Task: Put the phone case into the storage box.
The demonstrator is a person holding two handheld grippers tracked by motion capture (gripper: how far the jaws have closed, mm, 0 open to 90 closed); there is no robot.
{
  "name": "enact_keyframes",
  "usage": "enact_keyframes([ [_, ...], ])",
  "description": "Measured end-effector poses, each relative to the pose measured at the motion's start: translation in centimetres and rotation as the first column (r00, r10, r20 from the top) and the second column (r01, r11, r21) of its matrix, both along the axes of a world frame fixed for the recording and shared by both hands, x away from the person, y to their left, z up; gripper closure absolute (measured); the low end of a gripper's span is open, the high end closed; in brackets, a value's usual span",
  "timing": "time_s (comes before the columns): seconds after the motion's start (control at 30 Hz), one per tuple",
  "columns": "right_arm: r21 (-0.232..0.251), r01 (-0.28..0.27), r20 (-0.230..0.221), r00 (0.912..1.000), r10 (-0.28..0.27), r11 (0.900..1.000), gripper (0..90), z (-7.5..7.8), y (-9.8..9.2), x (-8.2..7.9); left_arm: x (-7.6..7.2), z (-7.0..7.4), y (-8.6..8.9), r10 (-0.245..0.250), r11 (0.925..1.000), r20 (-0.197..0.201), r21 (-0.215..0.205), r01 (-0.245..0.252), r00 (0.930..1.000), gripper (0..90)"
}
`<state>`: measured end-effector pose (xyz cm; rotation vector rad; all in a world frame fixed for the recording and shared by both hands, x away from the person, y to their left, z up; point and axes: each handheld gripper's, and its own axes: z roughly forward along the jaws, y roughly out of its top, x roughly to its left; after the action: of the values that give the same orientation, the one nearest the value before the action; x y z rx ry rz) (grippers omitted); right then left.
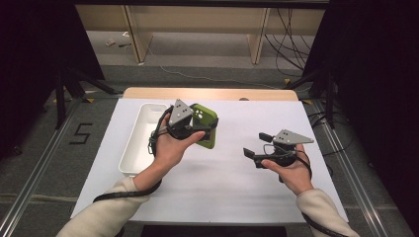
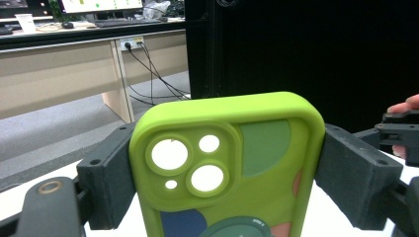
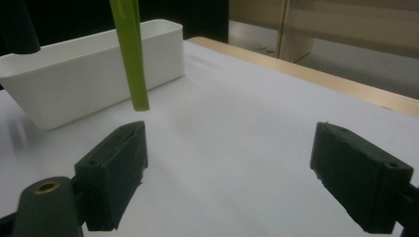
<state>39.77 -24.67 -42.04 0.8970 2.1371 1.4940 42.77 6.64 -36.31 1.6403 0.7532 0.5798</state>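
Note:
A lime-green phone case with camera cut-outs and coloured patches sits between the jaws of my left gripper, both pads pressed on its sides. From above, the case is held off the table right of the white bin, with my left gripper shut on it. My right gripper hovers over the table's right half, its jaws wide apart with nothing between them. In the right gripper view, the case hangs edge-on above the table, beyond my right gripper.
A long white bin stands on the left side of the white table; it also shows as a white bin behind the case. Dark curtains, desks and floor cables lie beyond the table.

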Motion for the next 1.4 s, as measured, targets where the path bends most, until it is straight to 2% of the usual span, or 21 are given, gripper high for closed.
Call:
enact_keyframes([
  [0.73,-0.02,-0.012,0.019,0.9997,0.013,1.0,15.6,-0.1,-1.1,-1.1,0.0,0.3,1.2,0.029,0.9996,-0.001,0.001,-0.029,0.9996,16.6],
  [1.4,-0.027,0.004,0.024,0.9997,-0.004,1.0,15.7,-0.4,-2.5,-1.6,0.1,0.7,2.7,0.068,0.9977,0.0,-0.001,-0.068,0.9977,16.6],
])
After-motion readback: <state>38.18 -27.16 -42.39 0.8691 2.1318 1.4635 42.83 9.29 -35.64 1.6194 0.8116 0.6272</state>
